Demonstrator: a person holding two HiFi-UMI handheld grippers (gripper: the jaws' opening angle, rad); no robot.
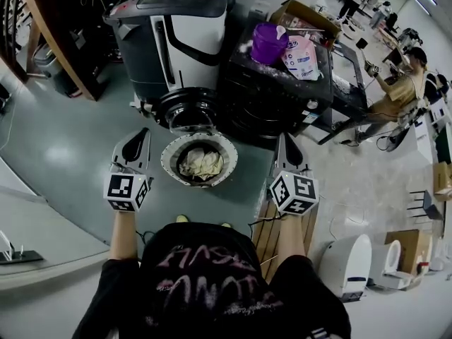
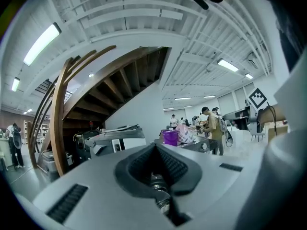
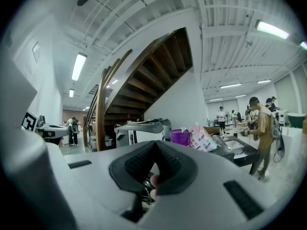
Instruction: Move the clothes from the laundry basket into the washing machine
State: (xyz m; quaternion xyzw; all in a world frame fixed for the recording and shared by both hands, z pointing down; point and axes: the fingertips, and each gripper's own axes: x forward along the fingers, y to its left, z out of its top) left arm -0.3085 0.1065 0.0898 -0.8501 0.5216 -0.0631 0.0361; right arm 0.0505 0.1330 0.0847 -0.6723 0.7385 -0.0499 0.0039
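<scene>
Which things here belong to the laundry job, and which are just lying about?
Job: laundry basket, clothes in it, washing machine, left gripper and right gripper, both shut and empty.
Lying about: purple jug and pink bag on the machine, cardboard box, wooden pallet.

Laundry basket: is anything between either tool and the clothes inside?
Nothing visible is in the way. The clothes lie uncovered in the open-topped laundry basket. The left tool and right tool are shut and empty on either side of it.
</scene>
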